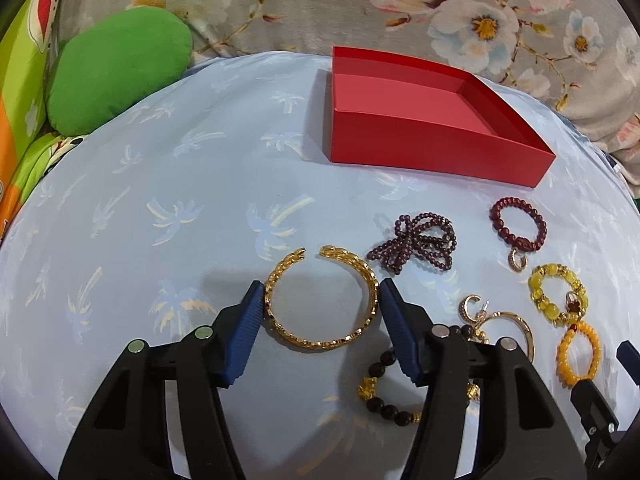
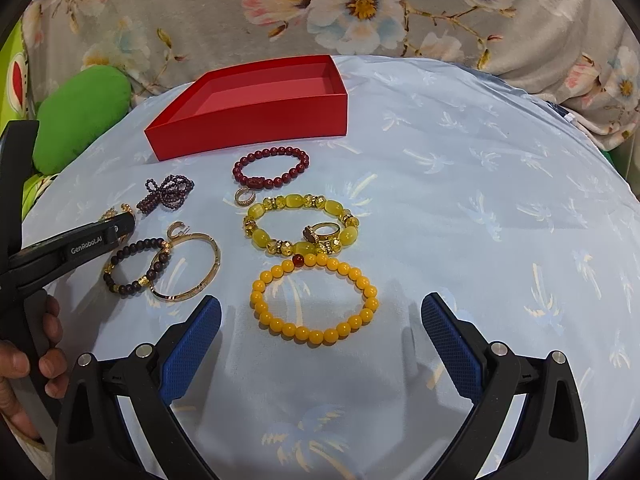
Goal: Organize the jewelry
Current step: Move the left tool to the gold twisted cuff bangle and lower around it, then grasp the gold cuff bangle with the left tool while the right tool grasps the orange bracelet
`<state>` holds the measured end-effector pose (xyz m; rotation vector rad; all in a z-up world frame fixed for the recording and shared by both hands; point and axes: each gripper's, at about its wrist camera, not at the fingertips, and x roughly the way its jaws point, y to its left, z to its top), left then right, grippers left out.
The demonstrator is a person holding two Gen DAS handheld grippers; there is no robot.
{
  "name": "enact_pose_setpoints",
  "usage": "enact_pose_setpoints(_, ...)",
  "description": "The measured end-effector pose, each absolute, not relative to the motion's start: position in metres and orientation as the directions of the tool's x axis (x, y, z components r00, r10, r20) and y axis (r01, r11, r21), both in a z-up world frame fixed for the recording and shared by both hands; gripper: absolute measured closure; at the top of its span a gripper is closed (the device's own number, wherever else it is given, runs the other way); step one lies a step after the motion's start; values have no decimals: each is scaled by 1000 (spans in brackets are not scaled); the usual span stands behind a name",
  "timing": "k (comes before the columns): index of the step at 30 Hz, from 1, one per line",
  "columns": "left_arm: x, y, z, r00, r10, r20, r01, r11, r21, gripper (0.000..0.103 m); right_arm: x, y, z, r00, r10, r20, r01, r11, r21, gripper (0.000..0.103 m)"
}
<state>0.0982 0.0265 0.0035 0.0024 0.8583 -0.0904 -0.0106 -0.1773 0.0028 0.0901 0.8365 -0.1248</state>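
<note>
The left gripper (image 1: 322, 312) sat low over the blue cloth (image 1: 160, 208) with its blue pads at either side of the gold cuff (image 1: 320, 300). Each pad touched or nearly touched the cuff's outer edge (I could not tell whether they pressed it), and the cuff lay flat, its gap facing away toward the red box (image 1: 432, 148). The box stood open and empty at the far side of the cloth, well apart from the jewelry.

The right gripper (image 2: 320, 344) had its jaws spread wide and held nothing. The yellow bead bracelet (image 2: 314, 300) lay flat just ahead, between the lines of its two fingers but touching neither. Beyond it lay the amber bracelet (image 2: 300, 224) with a ring (image 2: 326, 234) resting on its near right part. Farther on lay the red bracelet (image 2: 272, 168), with a small hoop (image 2: 245, 198) just before it.

To the left lay a thin gold bangle (image 2: 188, 268) overlapping a dark bead bracelet (image 2: 136, 268), and a heap of garnet beads (image 2: 166, 192) lay nearer the box. A green cushion (image 1: 116, 80) rested past the cloth's left edge, against a floral fabric (image 1: 400, 4).
</note>
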Motion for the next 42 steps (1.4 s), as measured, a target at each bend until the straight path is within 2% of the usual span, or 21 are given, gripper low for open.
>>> enact_pose_setpoints(20, 28, 22, 13, 674, -151, -723, 148, 987, -68, 47, -23, -202, 13, 673, -108, -732, 199, 979, 38, 8)
enact_pose_setpoints(23, 24, 22, 10, 671, -159, -725, 150, 986, -77, 47, -20, -202, 10, 666, -116, -737, 204, 978, 31, 17)
enact_pose_setpoints(25, 24, 22, 8, 670, -161, -725, 150, 985, -80, 47, -16, -204, 7, 657, -112, -745, 207, 978, 37, 28)
enact_pose_setpoints(31, 25, 23, 4, 665, -167, -728, 149, 985, -90, 47, -6, -205, -5, 627, -90, -774, 199, 979, 48, 52)
enact_pose_setpoints(35, 25, 25, 3, 659, -172, -732, 146, 984, -100, 47, -4, -201, -7, 633, -94, -768, 186, 982, 32, 64)
enact_pose_setpoints(42, 24, 27, 2, 653, -177, -736, 138, 984, -115, 47, -5, -197, -6, 634, -62, -771, 151, 988, 44, 95)
